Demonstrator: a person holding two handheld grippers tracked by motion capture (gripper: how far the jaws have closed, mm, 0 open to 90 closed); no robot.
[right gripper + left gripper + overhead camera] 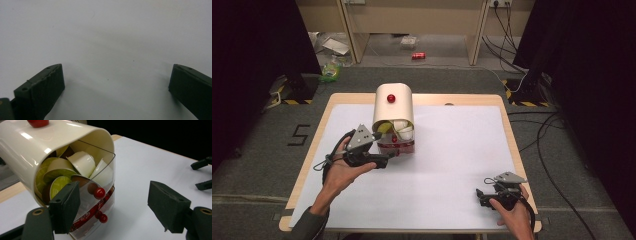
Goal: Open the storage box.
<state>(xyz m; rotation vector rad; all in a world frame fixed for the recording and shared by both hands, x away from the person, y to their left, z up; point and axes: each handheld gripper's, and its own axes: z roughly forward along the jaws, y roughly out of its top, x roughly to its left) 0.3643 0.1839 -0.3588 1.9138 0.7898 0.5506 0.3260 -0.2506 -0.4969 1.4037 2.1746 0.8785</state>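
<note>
A cream capsule holder (393,107) stands at the back middle of the table, with a red knob (391,98) on top. Its two clear drawers face me, each with a red knob (99,193). The upper drawer is packed with several white, green and brown capsules (82,162). My left gripper (384,160) hovers just left of the drawer fronts and stands open (115,195) with nothing between the pads. My right gripper (482,196) rests near the front right edge, open (116,75) over the bare white sheet.
A white sheet (452,165) covers most of the wooden table. On the floor beyond lie a red can (418,55) and litter. Cables (542,135) trail at the right. Black curtains stand on both sides.
</note>
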